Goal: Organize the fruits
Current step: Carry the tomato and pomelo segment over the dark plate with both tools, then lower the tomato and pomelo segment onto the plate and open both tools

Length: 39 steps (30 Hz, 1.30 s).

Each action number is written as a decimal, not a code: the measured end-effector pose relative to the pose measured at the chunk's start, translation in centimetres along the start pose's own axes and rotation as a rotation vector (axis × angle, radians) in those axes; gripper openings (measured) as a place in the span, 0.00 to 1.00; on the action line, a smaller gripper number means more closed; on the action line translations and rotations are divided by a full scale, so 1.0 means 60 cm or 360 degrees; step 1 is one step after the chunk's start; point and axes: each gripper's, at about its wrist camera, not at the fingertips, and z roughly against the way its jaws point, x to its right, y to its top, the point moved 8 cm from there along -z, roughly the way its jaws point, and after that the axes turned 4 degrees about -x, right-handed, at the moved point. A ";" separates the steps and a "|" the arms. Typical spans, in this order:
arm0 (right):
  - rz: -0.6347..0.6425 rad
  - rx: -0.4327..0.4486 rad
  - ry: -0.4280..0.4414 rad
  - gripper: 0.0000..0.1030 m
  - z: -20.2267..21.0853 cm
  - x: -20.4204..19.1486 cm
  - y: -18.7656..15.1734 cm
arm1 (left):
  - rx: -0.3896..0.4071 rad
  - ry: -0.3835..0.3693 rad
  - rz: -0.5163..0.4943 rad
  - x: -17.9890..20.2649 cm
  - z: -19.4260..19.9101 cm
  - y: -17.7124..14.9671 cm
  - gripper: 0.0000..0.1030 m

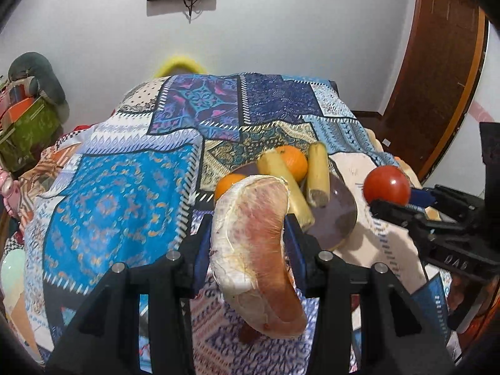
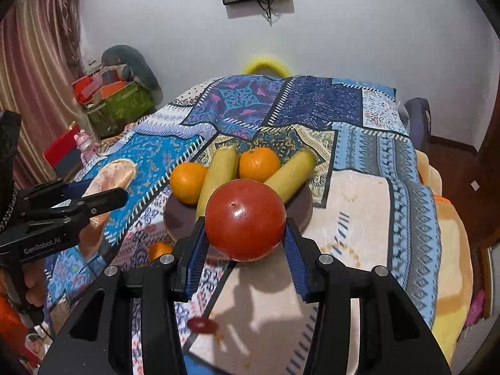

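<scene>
Both fruits are aloft, headed for the brown plate (image 2: 301, 211) on the bed. The left gripper (image 1: 250, 247) has its jaws clamped on a pomelo wedge (image 1: 253, 250); the right gripper (image 2: 245, 250) grips a tomato (image 2: 245, 218). Judging by the crowded plate, each needs a free gap beside the bananas (image 2: 218, 172) and oranges (image 2: 259, 162).

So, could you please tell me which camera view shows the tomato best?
The right wrist view: the tomato fills the centre, gripped by the right gripper. The left wrist view shows it smaller and off at the right.
</scene>
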 end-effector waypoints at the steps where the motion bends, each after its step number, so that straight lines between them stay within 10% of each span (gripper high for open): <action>1: 0.0003 -0.0002 0.0000 0.42 -0.006 0.000 0.002 | 0.0003 -0.0006 -0.0001 0.002 -0.006 0.004 0.43; 39: 0.0044 -0.0215 0.0025 0.43 -0.120 0.005 -0.013 | 0.0033 0.0033 0.0103 -0.005 -0.084 0.049 0.43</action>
